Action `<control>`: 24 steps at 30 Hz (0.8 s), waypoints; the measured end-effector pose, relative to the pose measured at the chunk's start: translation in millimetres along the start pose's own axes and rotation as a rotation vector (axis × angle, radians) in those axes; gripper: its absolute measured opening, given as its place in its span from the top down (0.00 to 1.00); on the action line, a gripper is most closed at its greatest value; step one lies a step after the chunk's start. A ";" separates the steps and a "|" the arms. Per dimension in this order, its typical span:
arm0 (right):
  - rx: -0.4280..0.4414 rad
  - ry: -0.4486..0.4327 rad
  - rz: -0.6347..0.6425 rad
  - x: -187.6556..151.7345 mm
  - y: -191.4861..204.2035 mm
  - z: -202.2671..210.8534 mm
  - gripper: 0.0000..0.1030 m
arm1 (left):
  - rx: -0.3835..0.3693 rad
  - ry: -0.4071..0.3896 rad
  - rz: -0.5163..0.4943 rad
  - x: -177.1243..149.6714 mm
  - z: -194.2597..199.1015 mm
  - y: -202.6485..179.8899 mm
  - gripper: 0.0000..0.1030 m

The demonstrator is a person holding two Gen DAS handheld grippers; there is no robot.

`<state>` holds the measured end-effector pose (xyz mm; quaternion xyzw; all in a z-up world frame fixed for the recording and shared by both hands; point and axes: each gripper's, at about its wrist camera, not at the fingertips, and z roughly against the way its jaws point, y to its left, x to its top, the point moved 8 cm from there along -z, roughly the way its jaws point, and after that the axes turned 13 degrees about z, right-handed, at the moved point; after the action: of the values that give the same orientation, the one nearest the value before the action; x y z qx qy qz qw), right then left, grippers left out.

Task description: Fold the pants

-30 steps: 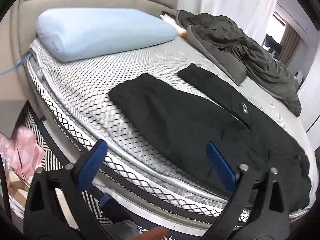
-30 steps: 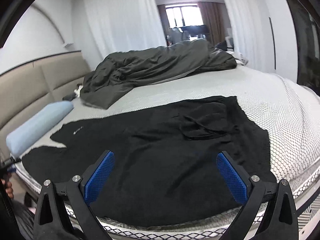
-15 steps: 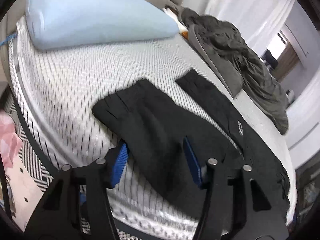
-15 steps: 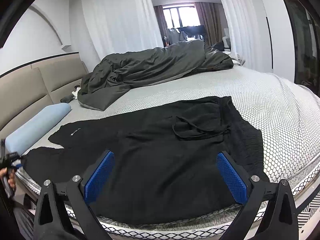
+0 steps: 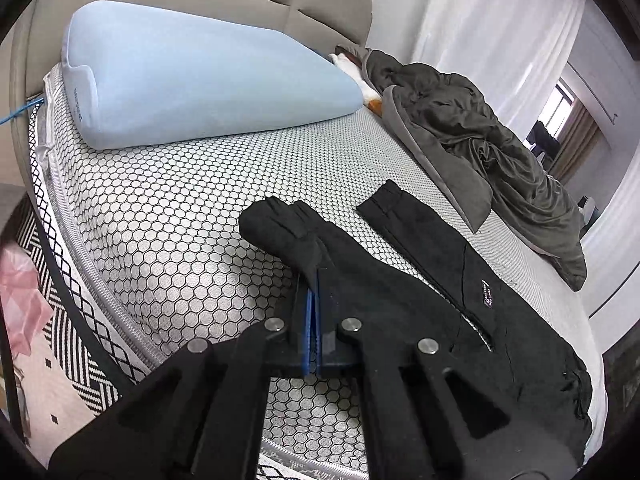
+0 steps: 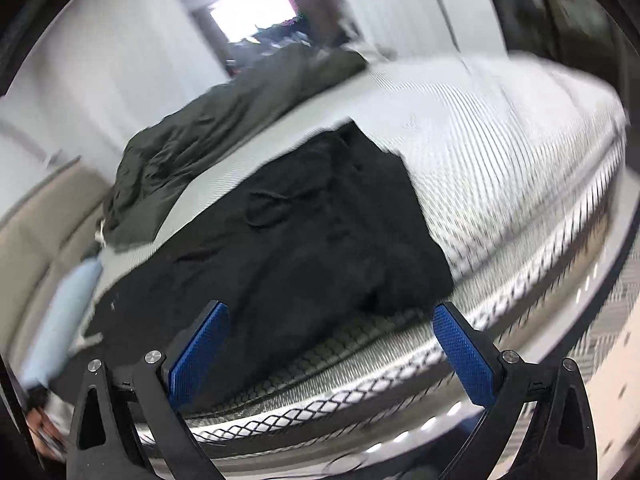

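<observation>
Pants (image 5: 400, 320) are lying spread flat on the bed (image 5: 180, 216), no fold made yet. Left gripper (image 5: 314, 280) is clamping the near leg by its cuff. Right gripper (image 6: 324, 344) is hanging wide open, empty, near the waist end. All folds are still pending.

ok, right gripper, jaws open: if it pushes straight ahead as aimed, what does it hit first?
Most likely the black pants, at their near edge by the mattress rim. The right gripper points at them with nothing between; the frame is blurred, so depth is uncertain.
</observation>
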<state>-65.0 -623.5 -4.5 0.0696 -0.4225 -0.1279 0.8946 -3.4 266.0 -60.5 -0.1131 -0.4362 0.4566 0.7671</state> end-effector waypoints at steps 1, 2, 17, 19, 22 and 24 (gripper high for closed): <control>0.030 0.019 -0.047 -3.2 -5.8 -4.8 0.00 | 0.003 0.001 -0.002 -0.6 -0.6 -0.3 1.00; 0.053 0.040 -0.084 -6.0 -9.3 -9.6 0.00 | 0.006 0.002 -0.004 0.2 -7.9 -5.7 1.00; 0.234 -0.018 -0.273 24.9 -19.1 -25.5 0.00 | 0.015 0.015 0.007 -5.9 -17.1 -6.1 1.00; 0.274 -0.013 -0.293 11.0 -11.6 -22.5 0.01 | 0.018 0.019 0.006 -6.0 -18.6 -5.4 1.00; 0.316 -0.004 -0.329 3.8 -4.7 -22.4 0.01 | 0.020 0.023 0.005 -6.4 -20.1 -6.0 1.00; 0.339 0.002 -0.376 3.3 -6.8 -30.8 0.04 | 0.021 0.023 0.004 -6.6 -20.3 -6.2 1.00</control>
<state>-40.3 -630.4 -23.2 0.2962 -0.4165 -0.2191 0.8311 14.7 261.8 -72.8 -0.1113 -0.4223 0.4615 0.7722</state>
